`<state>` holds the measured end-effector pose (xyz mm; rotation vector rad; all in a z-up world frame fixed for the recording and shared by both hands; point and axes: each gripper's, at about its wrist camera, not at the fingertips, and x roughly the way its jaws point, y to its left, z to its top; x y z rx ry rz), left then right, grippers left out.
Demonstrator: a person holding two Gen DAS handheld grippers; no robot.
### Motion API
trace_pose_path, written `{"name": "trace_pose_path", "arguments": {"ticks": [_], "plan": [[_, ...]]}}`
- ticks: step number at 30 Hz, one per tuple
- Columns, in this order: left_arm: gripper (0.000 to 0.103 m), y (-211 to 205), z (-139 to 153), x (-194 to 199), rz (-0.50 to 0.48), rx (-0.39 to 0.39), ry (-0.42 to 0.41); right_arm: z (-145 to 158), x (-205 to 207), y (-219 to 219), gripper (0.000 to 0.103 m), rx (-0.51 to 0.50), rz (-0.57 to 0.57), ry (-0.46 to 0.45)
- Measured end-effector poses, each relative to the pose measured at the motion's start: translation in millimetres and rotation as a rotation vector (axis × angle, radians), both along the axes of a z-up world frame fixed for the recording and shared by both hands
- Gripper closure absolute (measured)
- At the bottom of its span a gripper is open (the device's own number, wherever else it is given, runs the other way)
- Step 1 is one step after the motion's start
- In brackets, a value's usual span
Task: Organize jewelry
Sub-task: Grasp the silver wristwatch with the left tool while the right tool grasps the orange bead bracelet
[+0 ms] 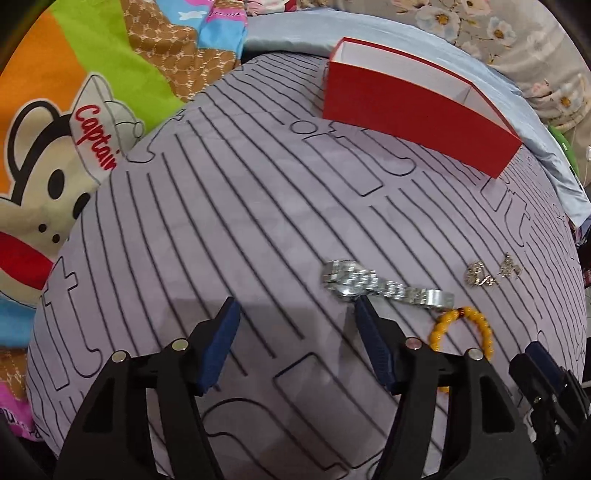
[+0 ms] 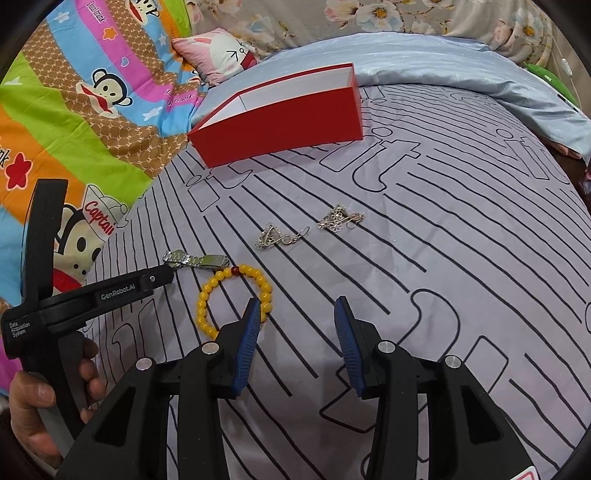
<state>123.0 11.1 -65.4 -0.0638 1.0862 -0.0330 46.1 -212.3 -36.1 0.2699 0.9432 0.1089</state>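
A silver watch (image 1: 373, 284) lies on the lilac striped cloth (image 1: 221, 221); part of its band (image 2: 192, 258) shows in the right wrist view. A yellow bead bracelet (image 1: 461, 332) (image 2: 236, 299) lies beside it. Two silver earrings (image 2: 277, 238) (image 2: 340, 218) lie further right, also in the left wrist view (image 1: 493, 273). An open red box (image 1: 417, 122) (image 2: 280, 125) with a white inside stands at the far edge. My left gripper (image 1: 295, 306) is open, its right fingertip next to the watch. My right gripper (image 2: 297, 310) is open, its left finger over the bracelet's edge.
A colourful cartoon-monkey blanket (image 1: 55, 129) (image 2: 74, 110) lies to the left. A light blue pillow (image 2: 443, 62) and floral fabric (image 2: 424, 14) lie behind the box. A small pink pillow (image 2: 218, 55) sits at the back left.
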Motion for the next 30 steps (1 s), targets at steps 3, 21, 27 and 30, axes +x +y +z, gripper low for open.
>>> {"name": "trace_pose_path", "arguments": {"ticks": [3, 21, 27, 30], "plan": [[0.041, 6.0, 2.9, 1.0, 0.023, -0.051, 0.015, -0.6, 0.5, 3.4, 0.062, 0.000, 0.006, 0.001], [0.041, -29.7, 5.8, 1.1, -0.068, -0.139, 0.036, 1.9, -0.3, -1.3, 0.062, -0.003, -0.009, -0.004], [0.041, -44.5, 6.2, 5.8, -0.066, -0.144, 0.038, 1.0, -0.7, -6.9, 0.062, -0.002, -0.020, -0.004], [0.040, -48.7, 6.8, 12.0, -0.049, -0.148, 0.046, 1.4, -0.1, -9.3, 0.062, 0.000, -0.024, -0.006]]}}
